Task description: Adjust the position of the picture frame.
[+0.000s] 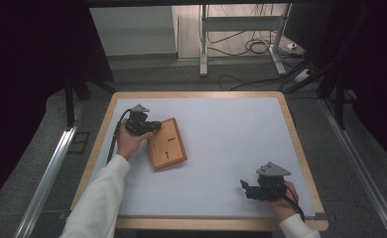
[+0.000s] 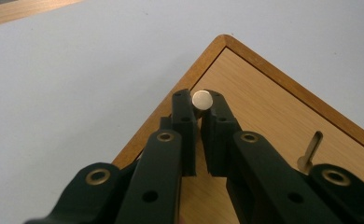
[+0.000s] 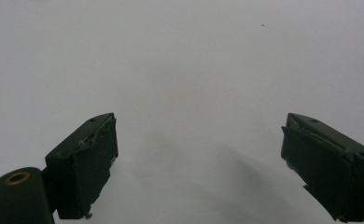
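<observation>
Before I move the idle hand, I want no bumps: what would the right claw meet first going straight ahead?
The right claw, jaws wide open, faces bare white table; the way looks free, though depth is unclear.

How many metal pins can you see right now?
2: one pin clamped in the left gripper over the wooden tray; another pin on it. Others may be hidden.

A table [image 1: 300, 148] with a white top and a wooden rim is standing on a grey floor [image 1: 28, 163]; black curtains [image 1: 28, 59] are hanging at both sides; a metal rail [image 1: 47, 173] is running along the floor at the left, another at the right; behind the table a grey frame [image 1: 204, 44] is standing near a pale wall [image 1: 132, 29]; cables [image 1: 253, 47] are lying looped beneath it; light is falling evenly.
</observation>
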{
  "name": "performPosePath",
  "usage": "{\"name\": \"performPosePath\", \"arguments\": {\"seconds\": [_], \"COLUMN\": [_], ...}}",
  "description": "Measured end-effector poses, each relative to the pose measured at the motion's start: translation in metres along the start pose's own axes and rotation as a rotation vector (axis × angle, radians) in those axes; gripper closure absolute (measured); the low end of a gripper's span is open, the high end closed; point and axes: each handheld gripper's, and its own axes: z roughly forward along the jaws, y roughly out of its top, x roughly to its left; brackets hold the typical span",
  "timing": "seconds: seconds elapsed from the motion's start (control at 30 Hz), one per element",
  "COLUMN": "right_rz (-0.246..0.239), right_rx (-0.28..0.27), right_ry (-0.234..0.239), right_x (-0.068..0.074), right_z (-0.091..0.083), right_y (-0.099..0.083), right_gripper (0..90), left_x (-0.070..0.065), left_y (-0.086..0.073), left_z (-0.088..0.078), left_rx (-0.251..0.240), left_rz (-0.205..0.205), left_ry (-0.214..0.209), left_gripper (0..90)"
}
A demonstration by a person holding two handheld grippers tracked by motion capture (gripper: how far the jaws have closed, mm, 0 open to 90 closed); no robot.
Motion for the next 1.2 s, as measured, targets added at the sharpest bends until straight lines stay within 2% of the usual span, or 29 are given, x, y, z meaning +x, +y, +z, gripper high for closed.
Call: {"name": "performPosePath", "arguments": {"seconds": [0.17,0.3,0.4,0.53,0.83,1.0,1.2], "right_rz": [-0.002,-0.003,-0.003,-0.004,-0.008,-0.009,-0.007], "right_rx": [0.0,0.0,0.0,0.001,0.003,0.01,0.01], "right_ry": [0.0,-0.002,-0.002,-0.001,0.0,0.0,-0.002], "right_x": [0.0,0.0,0.0,0.001,0.002,0.002,0.002], "right_z": [0.0,0.0,0.0,0.0,0.001,0.001,0.001], "right_y": [0.0,0.0,0.0,0.0,0.0,0.0,0.0], "right_gripper": [10.8,10.8,10.8,10.8,10.8,10.8,10.8], "left_x": [-0.003,-0.009,-0.016,-0.03,-0.073,-0.095,-0.098], "left_y": [0.0,-0.002,-0.004,-0.008,-0.016,-0.019,-0.022], "left_z": [-0.003,-0.001,0.001,0.004,0.012,0.02,0.027], "left_rx": [0.008,0.017,0.025,0.036,0.063,0.082,0.099], "left_rz": [0.014,0.016,0.032,0.043,0.107,0.144,0.15], "left_ry": [-0.002,-0.012,-0.028,-0.056,-0.145,-0.18,-0.172], "left_gripper": [85.0,85.1,85.1,85.2,85.2,85.1,85.1]}}
